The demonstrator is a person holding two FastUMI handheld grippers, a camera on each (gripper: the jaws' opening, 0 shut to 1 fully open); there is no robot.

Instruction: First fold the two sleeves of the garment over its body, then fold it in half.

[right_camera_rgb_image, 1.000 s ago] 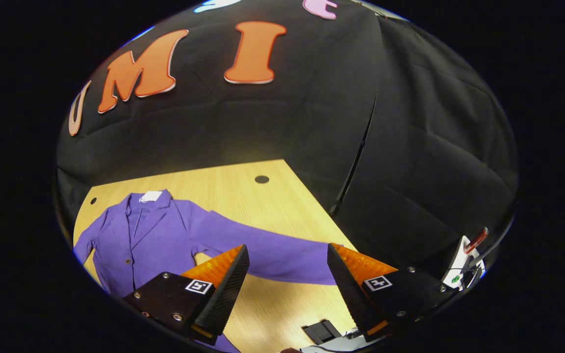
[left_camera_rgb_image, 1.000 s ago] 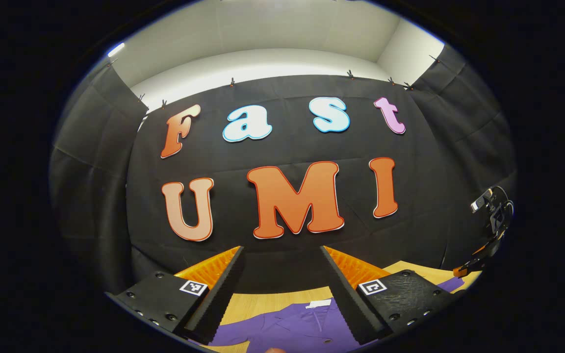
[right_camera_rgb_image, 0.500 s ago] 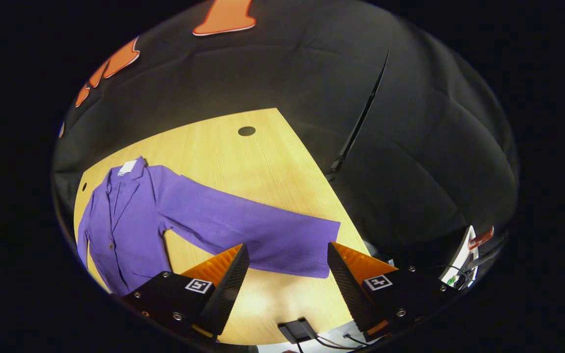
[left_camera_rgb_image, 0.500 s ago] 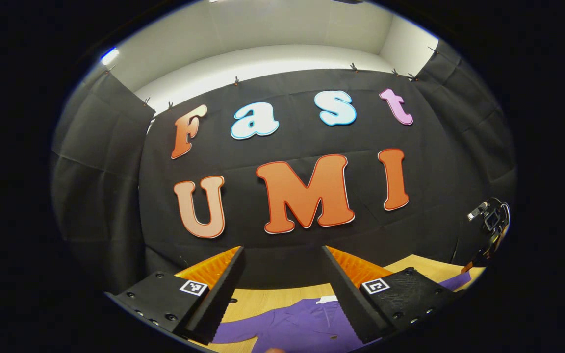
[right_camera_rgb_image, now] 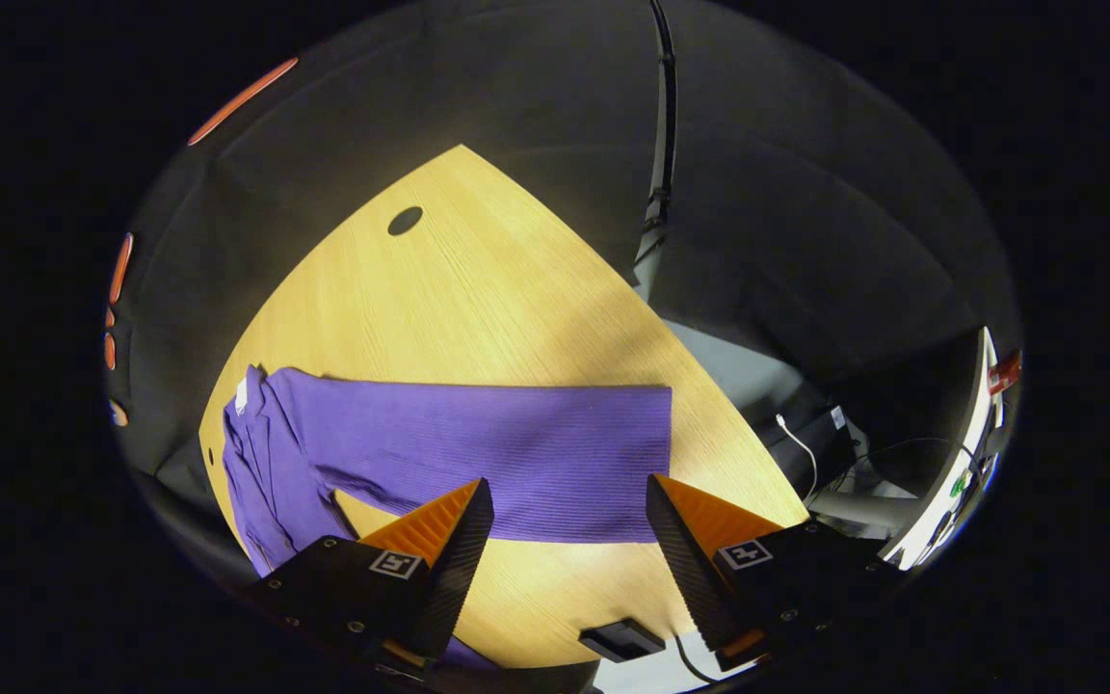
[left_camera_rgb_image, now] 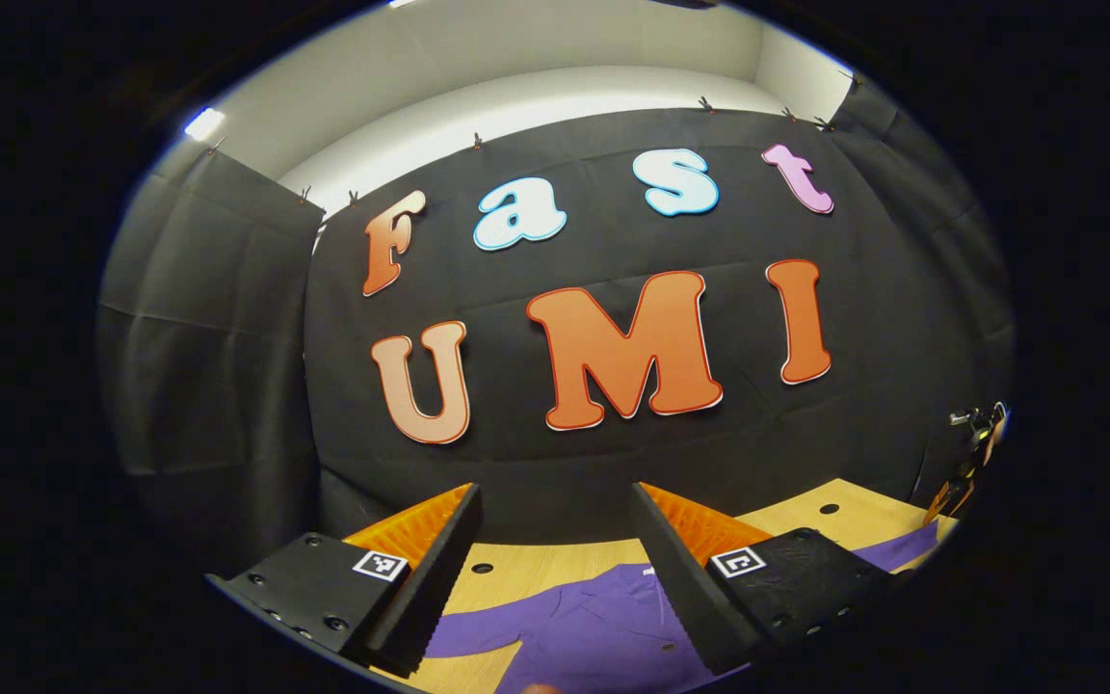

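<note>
Purple garment sleeve (right_camera_rgb_image: 516, 453) just beyond wide-apart right claw (right_camera_rgb_image: 569, 520)

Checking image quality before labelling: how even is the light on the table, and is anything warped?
Right gripper view: the table is bright near the purple garment and shadowed toward its far corner. Left gripper view: fisheye bows the booth wall; the image looks sharp.

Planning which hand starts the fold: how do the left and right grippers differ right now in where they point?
The left gripper aims nearly level at the booth's wall, the purple garment low beneath it. The right gripper tilts down over the table, its fingers framing the spread sleeve. Both are open and empty.
</note>
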